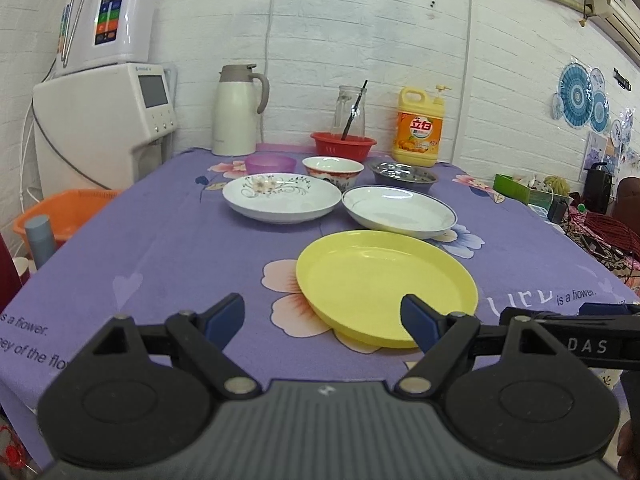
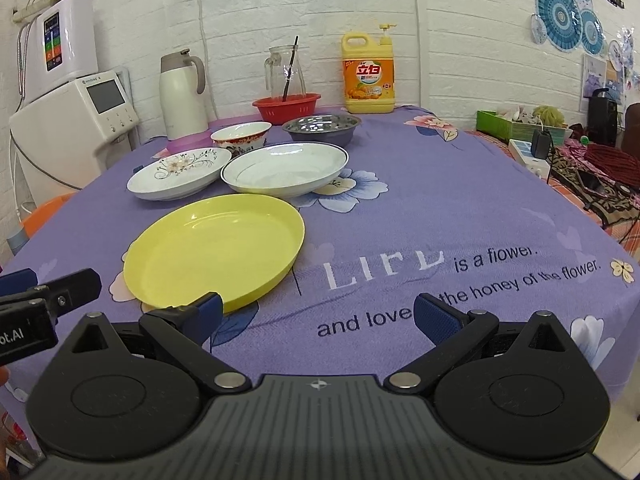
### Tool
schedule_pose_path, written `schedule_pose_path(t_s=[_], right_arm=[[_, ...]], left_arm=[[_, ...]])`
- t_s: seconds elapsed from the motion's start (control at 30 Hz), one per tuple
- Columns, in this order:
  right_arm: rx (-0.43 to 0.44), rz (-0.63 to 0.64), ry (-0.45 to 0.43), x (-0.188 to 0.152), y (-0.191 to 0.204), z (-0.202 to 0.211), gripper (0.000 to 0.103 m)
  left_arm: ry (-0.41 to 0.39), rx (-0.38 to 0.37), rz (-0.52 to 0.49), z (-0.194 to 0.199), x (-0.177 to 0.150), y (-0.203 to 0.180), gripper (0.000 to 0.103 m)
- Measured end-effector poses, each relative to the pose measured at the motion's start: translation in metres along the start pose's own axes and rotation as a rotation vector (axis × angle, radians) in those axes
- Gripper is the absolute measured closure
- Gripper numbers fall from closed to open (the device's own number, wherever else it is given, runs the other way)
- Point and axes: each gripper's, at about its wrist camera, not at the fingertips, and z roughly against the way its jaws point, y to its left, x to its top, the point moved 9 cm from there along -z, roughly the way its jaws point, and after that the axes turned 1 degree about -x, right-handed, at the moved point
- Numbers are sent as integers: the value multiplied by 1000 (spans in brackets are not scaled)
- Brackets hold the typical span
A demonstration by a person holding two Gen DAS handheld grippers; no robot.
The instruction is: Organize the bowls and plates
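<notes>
Left wrist view: with both the left gripper and right gripper spread apart and empty, the near yellow plate is probably best pinched at its near rim, then stacked on the far floral plate.

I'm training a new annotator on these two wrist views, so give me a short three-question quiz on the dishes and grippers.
1. True or false: the yellow plate is stacked on another plate.
2. Which dish lies nearest the grippers? A) steel bowl B) yellow plate C) floral plate
3. Fill in: the left gripper and right gripper both have their jaws ____.

Key:
1. False; it lies alone on the purple tablecloth.
2. B.
3. Open; neither holds anything.
</notes>
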Motion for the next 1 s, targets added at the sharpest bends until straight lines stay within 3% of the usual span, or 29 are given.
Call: schedule_pose_path(t_s=[0.13,0.37,0.57,0.77,0.9,1.0], right_arm=[[16,28,13,12,2,-21,0],[55,70,122,19,12,-77,0],[82,98,190,22,17,-112,0],[95,124,181,23,19,-115,0],[153,165,103,21,16,-113,0],[161,174,155,26,18,-115,0]], left_arm=[[61,8,34,-29,2,13,20],[150,-42,49,-80,11,14,19],[221,-60,-24,-115,14,14,26],[258,-118,-57,-124,10,13,27],[279,-138,-38,-129,10,14,27],[288,-139,-35,-134,11,13,28]])
